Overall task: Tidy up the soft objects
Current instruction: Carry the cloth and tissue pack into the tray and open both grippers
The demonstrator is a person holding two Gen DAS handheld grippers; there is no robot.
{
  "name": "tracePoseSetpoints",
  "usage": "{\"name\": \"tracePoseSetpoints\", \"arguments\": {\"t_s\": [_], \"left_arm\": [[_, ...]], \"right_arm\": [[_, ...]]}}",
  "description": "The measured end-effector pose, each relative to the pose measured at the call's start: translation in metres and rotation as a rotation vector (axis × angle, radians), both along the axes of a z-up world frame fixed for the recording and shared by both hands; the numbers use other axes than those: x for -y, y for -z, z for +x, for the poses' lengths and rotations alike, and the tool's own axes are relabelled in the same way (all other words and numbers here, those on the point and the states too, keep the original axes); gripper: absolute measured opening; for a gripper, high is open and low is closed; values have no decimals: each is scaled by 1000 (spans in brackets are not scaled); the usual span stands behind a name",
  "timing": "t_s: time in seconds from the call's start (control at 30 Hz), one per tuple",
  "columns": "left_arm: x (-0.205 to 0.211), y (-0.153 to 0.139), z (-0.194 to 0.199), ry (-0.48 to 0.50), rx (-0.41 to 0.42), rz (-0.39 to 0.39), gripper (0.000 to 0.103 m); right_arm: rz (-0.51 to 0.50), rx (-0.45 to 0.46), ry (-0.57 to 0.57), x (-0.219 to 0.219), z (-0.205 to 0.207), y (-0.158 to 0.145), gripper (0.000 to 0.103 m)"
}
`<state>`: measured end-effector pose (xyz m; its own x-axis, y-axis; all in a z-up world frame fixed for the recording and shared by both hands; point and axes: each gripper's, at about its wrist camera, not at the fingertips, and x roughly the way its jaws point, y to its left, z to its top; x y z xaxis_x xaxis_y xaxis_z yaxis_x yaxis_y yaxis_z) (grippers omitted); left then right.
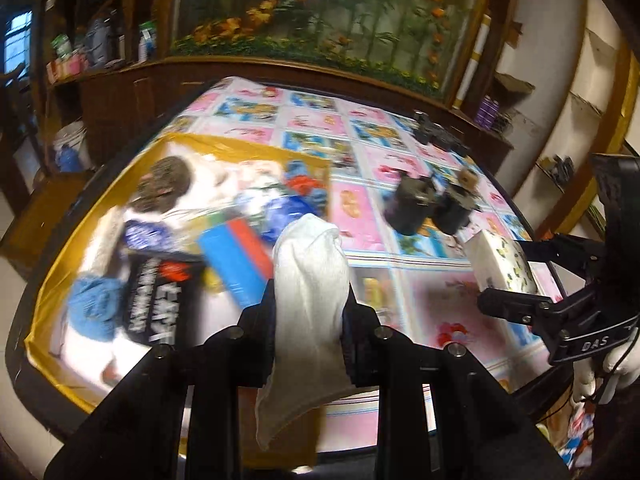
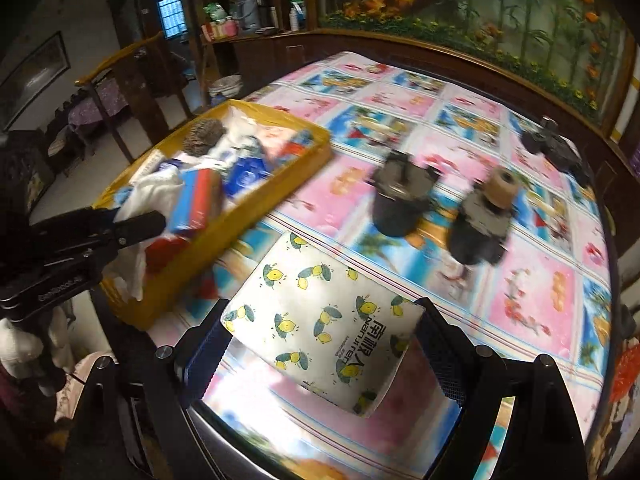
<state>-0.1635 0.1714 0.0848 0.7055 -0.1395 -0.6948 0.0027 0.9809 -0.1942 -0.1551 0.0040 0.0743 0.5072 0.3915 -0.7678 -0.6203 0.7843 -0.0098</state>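
The left tongs point(image 1: 308, 312) are clamped on a white sock point(image 1: 310, 280), gripped at mid-length, with its toe standing above the pads and its open cuff hanging loose below them. The right tongs point(image 2: 320, 344) stand wide and are clamped across a pack of tissues point(image 2: 320, 320), a soft white wrapper printed with yellow lemons, held tilted above the desk point(image 2: 540, 300) near its front edge.

Risks:
- The sock is held by a narrow pinch only. A quick swing can pull the knit fabric through the pads, and the hanging cuff can snag on the near wall of the yellow tray point(image 2: 256, 216).
- The tissue pack yields under pressure. It appears to be gripped near one end, though motion blur makes this uncertain; if so, the free end can sag and rotate out of the grip.
- Two dark cylindrical objects point(image 2: 404, 200) stand near the middle of the desk, just beyond the pack. A low sweep can topple them.
- The tray sits at the left edge of the desk and is already crowded with cloth, a red-and-blue box point(image 2: 198, 204) and a scouring ball point(image 2: 202, 138). An item dropped on the heap can slide over the wall.
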Motion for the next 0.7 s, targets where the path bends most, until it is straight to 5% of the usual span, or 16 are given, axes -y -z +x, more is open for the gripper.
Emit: {"name": "tracePoseSetpoints", "arguments": {"t_s": [0.17, 0.5, 0.6, 0.7], "left_arm": [[-38, 23, -3, -76, -58, -51, 24], [-56, 42, -5, -79, -81, -144, 25], [-62, 43, -10, -72, -71, -172, 31], [-67, 43, -16, -63, -62, -187, 50]], "right_arm": [[31, -36, -74, -52, 12, 0, 89], [74, -136, -132, -130, 57, 9, 89], [53, -132, -136, -157, 71, 13, 89], [43, -149, -139, -187, 83, 20, 89]]}}
